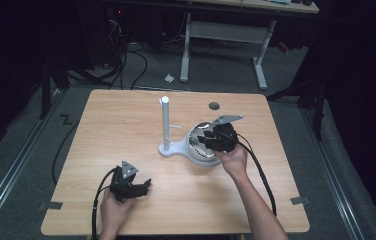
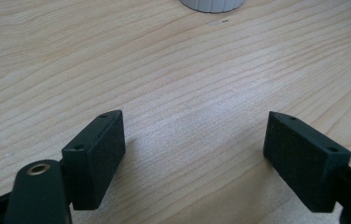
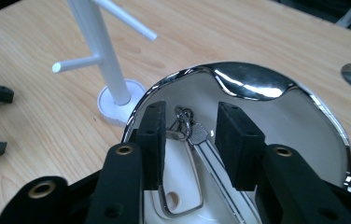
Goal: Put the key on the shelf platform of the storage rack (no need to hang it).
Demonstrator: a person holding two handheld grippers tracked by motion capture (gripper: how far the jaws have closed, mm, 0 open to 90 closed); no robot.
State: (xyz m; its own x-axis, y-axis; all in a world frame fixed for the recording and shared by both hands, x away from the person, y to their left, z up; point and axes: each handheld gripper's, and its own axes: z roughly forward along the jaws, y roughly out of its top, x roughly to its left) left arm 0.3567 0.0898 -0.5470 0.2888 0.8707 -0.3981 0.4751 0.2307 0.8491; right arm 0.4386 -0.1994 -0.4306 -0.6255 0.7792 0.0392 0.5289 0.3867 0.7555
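Dark room all round, grey carpeted floor with loose cables and a white-legged desk at the back. Pale wood-grain bench in the middle, matt and smooth, with a round hole near the far edge.

Mid-bench: white peg stand, and touching its base a chrome-rimmed dish. In the dish, a bunch of keys on a ring, lying flat on the glossy white floor.

Right gripper down inside the dish, jaws partly open, astride the keys, pads not clearly pressing on them. Left gripper resting low at the near side of the bench, jaws wide open and empty, well apart from the dish.

Risks, as a judgement:
- Thin keys flat on a slick curved surface: likely to slide out from between closing pads, or only the ring caught and the keys left swinging.
- Dish unheld: liable to skid or tip under a push from the jaws.
- Stand just beside: easily knocked over in a lift towards its pegs.
- Mirror rim: misleading reflections when judging depth.
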